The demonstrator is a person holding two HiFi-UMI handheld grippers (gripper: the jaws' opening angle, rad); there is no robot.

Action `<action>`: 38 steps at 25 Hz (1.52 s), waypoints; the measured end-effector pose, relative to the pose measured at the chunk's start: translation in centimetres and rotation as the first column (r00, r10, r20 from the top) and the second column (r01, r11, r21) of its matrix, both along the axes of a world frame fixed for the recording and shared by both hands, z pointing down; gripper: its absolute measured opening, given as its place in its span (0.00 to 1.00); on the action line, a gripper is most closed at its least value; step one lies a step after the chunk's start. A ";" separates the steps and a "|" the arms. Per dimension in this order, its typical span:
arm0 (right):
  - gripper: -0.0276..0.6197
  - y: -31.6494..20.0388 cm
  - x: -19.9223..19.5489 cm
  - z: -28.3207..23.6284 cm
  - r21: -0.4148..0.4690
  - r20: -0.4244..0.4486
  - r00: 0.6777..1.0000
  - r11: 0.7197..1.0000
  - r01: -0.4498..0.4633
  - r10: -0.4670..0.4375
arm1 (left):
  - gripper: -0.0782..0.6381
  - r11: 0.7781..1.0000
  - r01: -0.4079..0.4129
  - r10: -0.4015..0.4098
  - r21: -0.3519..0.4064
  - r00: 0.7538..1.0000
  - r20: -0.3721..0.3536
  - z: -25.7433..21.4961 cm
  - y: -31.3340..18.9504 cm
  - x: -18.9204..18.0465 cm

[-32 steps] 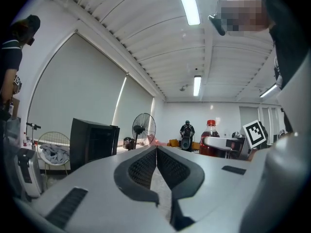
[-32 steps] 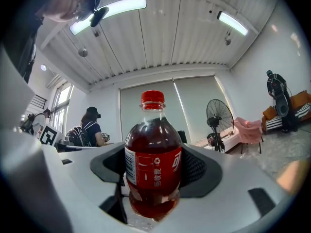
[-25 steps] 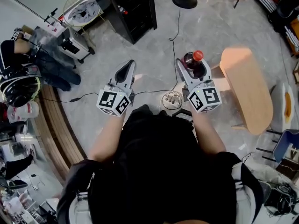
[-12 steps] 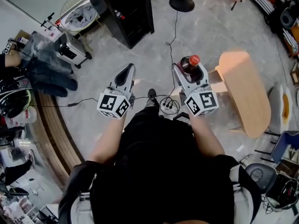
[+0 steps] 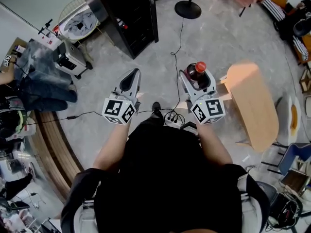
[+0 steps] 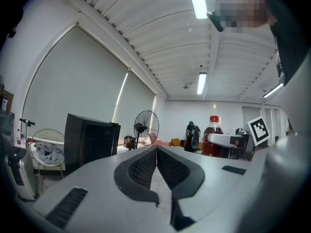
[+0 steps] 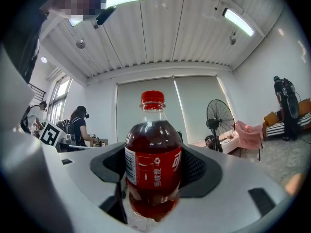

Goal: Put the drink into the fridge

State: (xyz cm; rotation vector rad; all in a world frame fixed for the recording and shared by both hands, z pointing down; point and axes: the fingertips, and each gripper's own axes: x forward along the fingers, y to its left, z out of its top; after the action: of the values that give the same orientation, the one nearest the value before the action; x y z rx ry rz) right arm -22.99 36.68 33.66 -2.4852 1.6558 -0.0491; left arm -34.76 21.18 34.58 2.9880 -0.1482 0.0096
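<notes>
The black fridge (image 5: 132, 14) stands well ahead of both pairs of jaws. I judge the task to be partway through: the drink is picked up, but it has yet to reach the fridge and be set inside. The left gripper (image 6: 156, 150) has its jaws pressed together on nothing. The right gripper (image 5: 197, 75) clamps the bottle (image 7: 153, 171), which is upright between its jaws. It holds dark red drink nearly to the neck and has a red label and a red cap (image 7: 152, 99).
</notes>
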 end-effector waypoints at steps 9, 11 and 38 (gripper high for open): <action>0.51 -5.4 6.8 -0.6 -0.035 0.029 1.000 0.999 -0.004 0.006 | 0.13 0.999 -0.023 0.023 -0.035 1.000 0.012 -0.2 -6.0 7.7; 0.51 -7.2 8.4 -0.8 -0.041 0.033 0.999 0.999 -0.007 0.009 | 0.13 0.999 -0.028 0.029 -0.043 1.000 0.008 -0.5 -7.8 9.2; 0.51 -15.6 25.6 -0.1 -0.048 0.027 1.000 0.999 -0.002 0.003 | 0.13 0.994 -0.063 0.068 -0.086 0.996 0.057 1.8 -16.2 27.3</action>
State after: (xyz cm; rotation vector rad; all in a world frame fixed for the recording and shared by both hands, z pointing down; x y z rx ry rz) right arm 2.65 21.05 33.51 -2.5093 1.6599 -0.1235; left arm -7.49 5.02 36.38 2.9080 -0.0551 0.1103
